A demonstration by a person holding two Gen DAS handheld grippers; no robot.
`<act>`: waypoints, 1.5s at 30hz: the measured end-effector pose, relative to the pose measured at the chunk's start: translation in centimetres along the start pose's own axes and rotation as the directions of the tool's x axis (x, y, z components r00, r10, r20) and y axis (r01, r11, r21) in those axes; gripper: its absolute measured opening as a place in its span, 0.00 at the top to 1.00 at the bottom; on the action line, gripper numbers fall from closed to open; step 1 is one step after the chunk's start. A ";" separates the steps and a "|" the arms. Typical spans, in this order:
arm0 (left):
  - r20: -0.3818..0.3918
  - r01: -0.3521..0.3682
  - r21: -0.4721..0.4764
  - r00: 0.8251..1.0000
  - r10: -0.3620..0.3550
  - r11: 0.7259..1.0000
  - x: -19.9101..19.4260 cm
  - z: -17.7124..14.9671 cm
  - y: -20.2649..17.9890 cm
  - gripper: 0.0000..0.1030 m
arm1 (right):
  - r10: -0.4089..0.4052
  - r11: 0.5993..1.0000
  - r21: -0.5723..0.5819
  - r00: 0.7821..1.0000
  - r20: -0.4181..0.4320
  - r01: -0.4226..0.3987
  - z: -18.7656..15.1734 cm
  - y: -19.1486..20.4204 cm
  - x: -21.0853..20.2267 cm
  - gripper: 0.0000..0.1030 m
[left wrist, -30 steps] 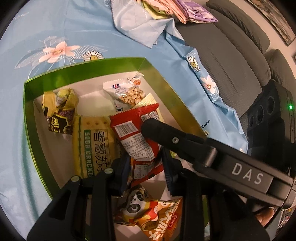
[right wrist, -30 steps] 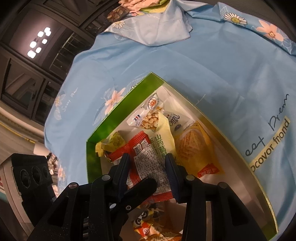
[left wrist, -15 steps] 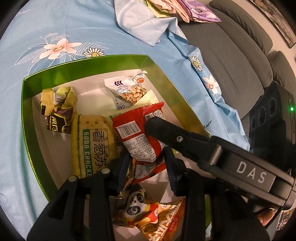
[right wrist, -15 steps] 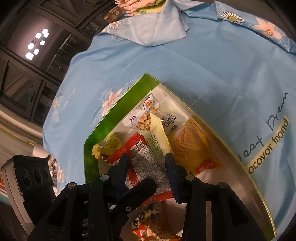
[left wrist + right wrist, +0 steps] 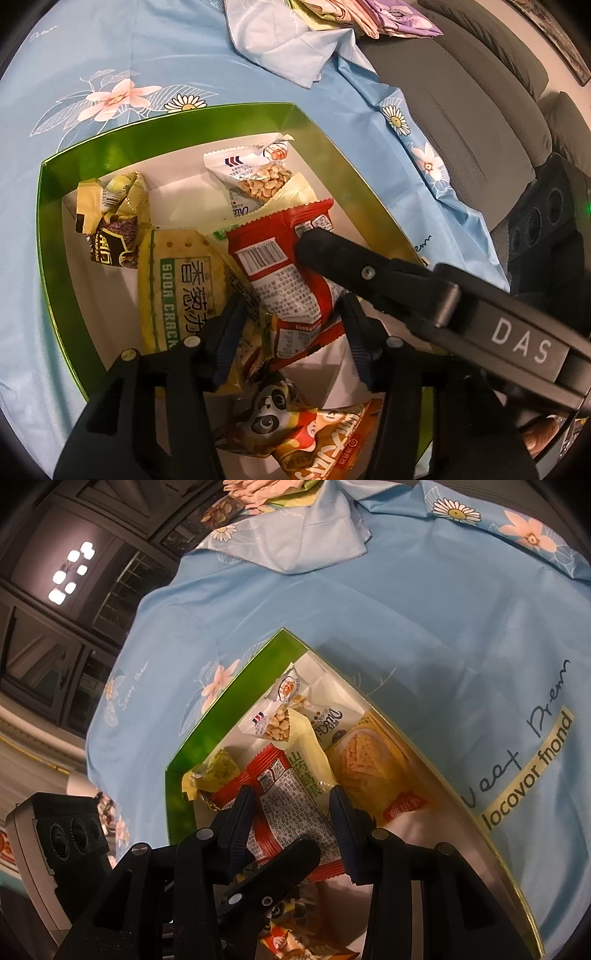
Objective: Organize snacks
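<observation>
- Step in hand — releasing the red packet (image 5: 284, 273) into the green box (image 5: 110, 147).
- Left hand-held gripper (image 5: 291, 332) has just been opening; packet lies loose between its jaws.
- Right hand-held gripper (image 5: 291, 812) pinches the same packet.
- Next — right must let go.

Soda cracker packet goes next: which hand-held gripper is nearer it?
Left. The left hand-held gripper, jaws just opening around the red packet, has one finger over the soda cracker packet; the right hand-held gripper grips that packet, farther off.
</observation>
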State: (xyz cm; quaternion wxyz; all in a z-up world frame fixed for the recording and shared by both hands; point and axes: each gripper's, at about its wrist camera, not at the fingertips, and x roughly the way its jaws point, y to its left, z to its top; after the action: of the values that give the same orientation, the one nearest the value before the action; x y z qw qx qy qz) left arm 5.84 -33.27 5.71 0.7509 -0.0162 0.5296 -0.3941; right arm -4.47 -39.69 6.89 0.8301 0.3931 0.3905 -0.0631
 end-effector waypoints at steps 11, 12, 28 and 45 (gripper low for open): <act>0.082 -0.104 0.045 0.992 0.100 0.994 -1.5 -0.3 -1.1 0.30 | -0.018 1.000 -0.014 0.999 0.046 0.019 -0.2 0.3 -1.5 0.44; 0.090 -0.111 0.047 0.990 0.106 0.993 -1.8 -0.3 -1.2 0.28 | -0.013 1.000 -0.013 0.999 0.050 0.014 -0.2 0.4 -1.6 0.42; 0.260 -0.200 0.034 0.948 0.184 0.979 -8.1 -1.3 -1.7 0.00 | 0.004 0.999 -0.044 0.986 0.169 0.004 -0.6 1.8 -5.1 0.15; 0.344 -0.301 -0.018 0.894 0.288 0.954 -11.8 -2.3 -2.0 0.00 | -0.096 0.989 -0.078 0.953 0.287 0.123 -1.5 3.4 -8.6 0.08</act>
State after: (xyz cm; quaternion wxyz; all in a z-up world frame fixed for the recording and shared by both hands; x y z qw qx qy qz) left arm 1.27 -26.54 14.82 0.8826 0.0094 0.3801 -0.2765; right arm -9.90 -38.09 14.36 0.8901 0.3180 0.2920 -0.1459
